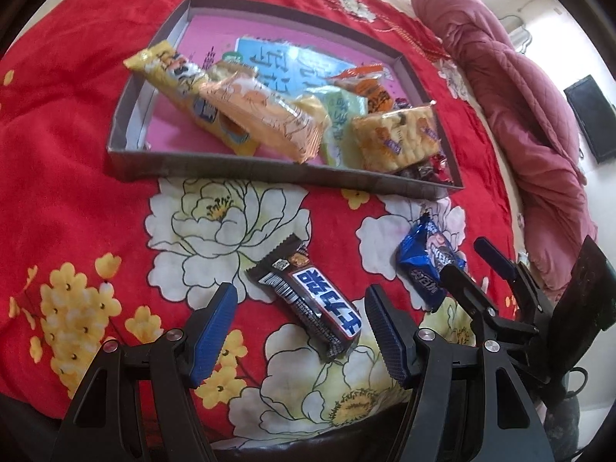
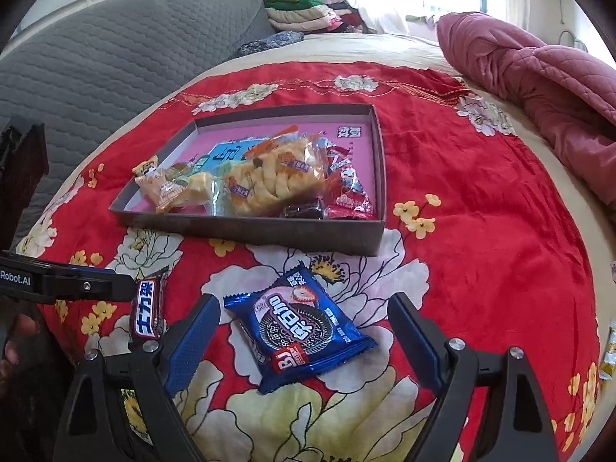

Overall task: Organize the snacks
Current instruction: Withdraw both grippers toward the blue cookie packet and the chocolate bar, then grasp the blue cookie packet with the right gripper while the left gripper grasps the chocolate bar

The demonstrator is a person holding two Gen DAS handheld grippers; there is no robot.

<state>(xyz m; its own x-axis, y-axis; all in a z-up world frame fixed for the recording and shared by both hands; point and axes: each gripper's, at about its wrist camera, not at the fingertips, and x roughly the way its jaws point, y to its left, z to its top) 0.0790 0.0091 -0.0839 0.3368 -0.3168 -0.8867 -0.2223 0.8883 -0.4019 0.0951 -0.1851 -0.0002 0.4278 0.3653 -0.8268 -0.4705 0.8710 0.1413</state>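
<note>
A shallow grey cardboard tray (image 1: 127, 154) with a pink printed floor sits on the red floral bedspread (image 1: 77, 177). Inside it lie a long yellow snack pack (image 1: 169, 77) leaning over the left rim, an orange-wrapped cake bar (image 1: 261, 115) resting across it, a clear pack of biscuits (image 1: 396, 138), an orange packet (image 1: 369, 84) behind that, and small dark and red candies (image 2: 346, 196) in the near right corner. A blue-green printed packet (image 1: 277, 57) lies flat beneath them.

Two snacks lie outside the tray on the bedspread, near its front wall. The dark chocolate bar (image 1: 312, 300) has a brown wrapper with a blue-and-white label and crimped ends; it lies diagonally between the fingers of the left gripper (image 1: 300, 331), which are spread wide and not touching it. The blue cookie packet (image 2: 300, 327) shows a dark sandwich cookie and a strawberry, and lies flat between the parted fingers of the right gripper (image 2: 304, 342), also untouched. A rumpled pink quilt (image 2: 539, 84) lies along the bed's far right side.
</note>
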